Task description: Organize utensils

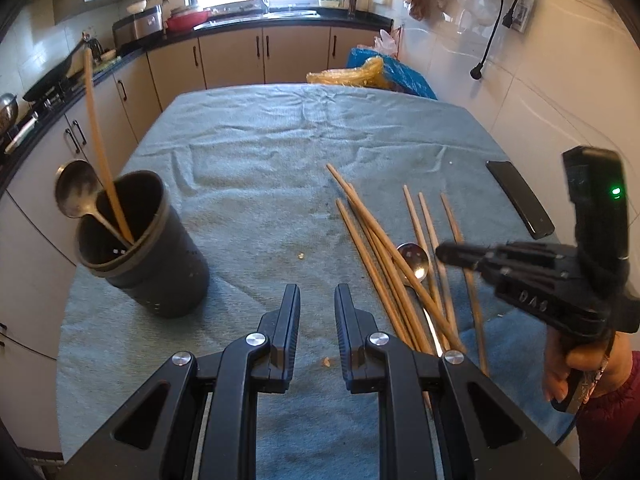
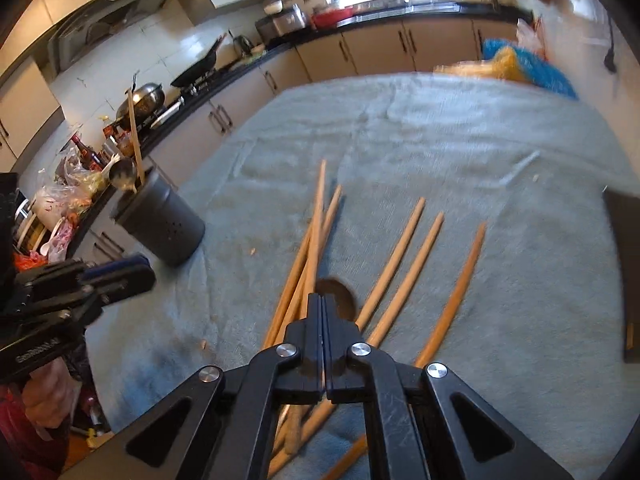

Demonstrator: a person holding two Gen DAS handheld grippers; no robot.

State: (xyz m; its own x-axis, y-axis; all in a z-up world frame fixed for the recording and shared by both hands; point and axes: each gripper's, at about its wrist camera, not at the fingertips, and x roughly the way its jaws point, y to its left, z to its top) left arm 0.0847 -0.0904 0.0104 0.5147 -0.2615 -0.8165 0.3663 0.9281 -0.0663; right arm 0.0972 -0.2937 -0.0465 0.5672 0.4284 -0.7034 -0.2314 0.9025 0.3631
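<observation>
A dark utensil holder (image 1: 148,248) stands on the left of the blue-grey towel (image 1: 256,152), with a metal spoon (image 1: 76,194) and one wooden chopstick (image 1: 98,140) in it. Several wooden chopsticks (image 1: 384,256) and a second spoon (image 1: 414,258) lie loose at the right. My left gripper (image 1: 317,300) is open and empty, low over the towel between holder and pile. My right gripper (image 2: 322,300) is shut with nothing between its fingers, just above the loose chopsticks (image 2: 316,236) and spoon bowl (image 2: 342,292). The holder also shows in the right wrist view (image 2: 164,226).
A black phone (image 1: 520,204) lies at the towel's right edge. Blue and yellow bags (image 1: 376,70) sit at the far end. Kitchen counters with a wok (image 1: 52,76) and pots run along the left; a tiled wall is on the right.
</observation>
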